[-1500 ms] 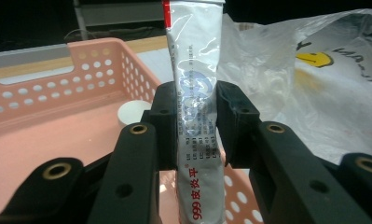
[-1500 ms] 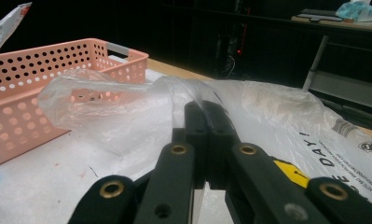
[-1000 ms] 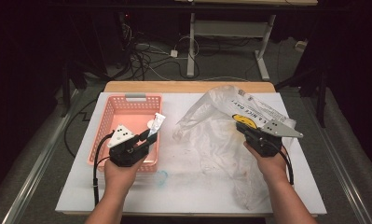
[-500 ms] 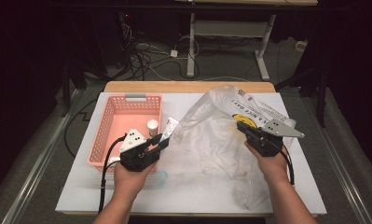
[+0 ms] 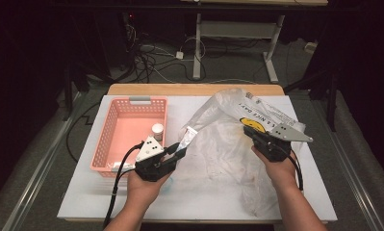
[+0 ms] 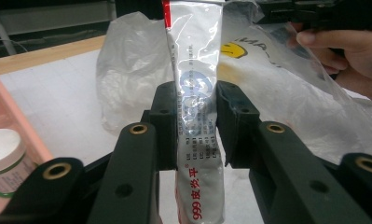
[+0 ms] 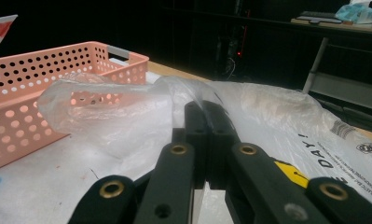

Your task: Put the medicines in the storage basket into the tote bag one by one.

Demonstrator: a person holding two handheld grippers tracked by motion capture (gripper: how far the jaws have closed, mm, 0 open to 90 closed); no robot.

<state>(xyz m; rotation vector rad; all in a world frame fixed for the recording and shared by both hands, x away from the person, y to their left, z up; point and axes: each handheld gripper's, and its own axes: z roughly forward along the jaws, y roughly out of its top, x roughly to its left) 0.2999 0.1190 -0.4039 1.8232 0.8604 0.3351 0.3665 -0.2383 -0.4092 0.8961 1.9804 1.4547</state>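
The plastic bag [image 5: 237, 144] lies across the centre and right of the bench [image 5: 83, 202]. The right hand-held gripper [image 5: 255, 138], jaws together on the film, lifts one edge. Risk: the thin film could slip from that pinch, and the mouth would likely collapse.

The left hand-held gripper [image 5: 176, 153], lower centre of the high view, is clamped on a flat foil sachet [image 5: 185, 139] aimed at the bag. Risk: the limp sachet may fold against the bag edge and snag.

The pink basket [image 5: 113, 126], left of centre, contains a small white jar [image 5: 157, 131].

The left gripper view shows the printed sachet [image 6: 200, 107] between the jaws; the high view shows the overall layout.
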